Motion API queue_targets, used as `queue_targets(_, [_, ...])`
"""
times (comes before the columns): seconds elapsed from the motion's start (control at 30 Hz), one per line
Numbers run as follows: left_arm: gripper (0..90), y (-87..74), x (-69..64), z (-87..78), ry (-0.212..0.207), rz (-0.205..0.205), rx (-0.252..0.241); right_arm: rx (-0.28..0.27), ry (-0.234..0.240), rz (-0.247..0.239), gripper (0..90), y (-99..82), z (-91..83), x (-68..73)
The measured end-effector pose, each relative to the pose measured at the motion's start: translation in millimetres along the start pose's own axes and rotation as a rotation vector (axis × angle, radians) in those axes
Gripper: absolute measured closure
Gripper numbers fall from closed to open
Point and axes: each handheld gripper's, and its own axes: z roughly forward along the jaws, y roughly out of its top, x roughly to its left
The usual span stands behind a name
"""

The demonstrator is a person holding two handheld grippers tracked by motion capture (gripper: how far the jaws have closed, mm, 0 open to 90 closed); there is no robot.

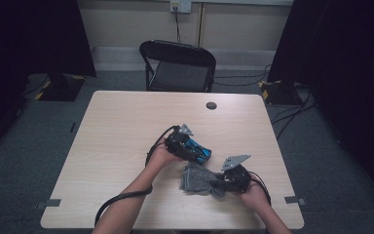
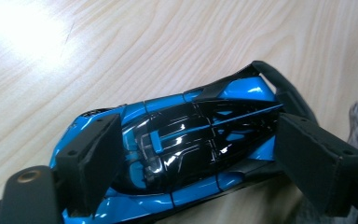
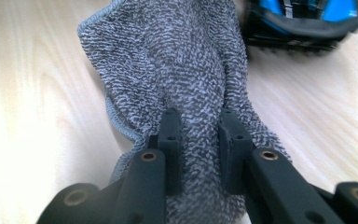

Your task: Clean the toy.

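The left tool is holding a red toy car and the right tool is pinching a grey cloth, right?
Not quite: the toy car in the left tool is blue and black, not red, as the left gripper view shows. The right tool does pinch the grey cloth.

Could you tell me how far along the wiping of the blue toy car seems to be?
Done: the left gripper clamps the blue toy car, and the right gripper pinches the grey cloth. In hand: cloth and car lie close together on the table. Left: probably the wiping itself.
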Motion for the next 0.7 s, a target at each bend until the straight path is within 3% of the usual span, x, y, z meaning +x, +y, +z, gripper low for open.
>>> queue_targets(0.1, [5.9,-2.2,3.3,3.3,0.009,-0.045,-0.002,0.004,-0.012,0.006,74.0,-0.8,-1.4,-5.4])
queue_targets(0.7, [9.4,-1.2,7.1,3.3,-0.008,-0.02,0.0,0.03,-0.042,0.031,74.0,-2.9,-7.0,-26.3])
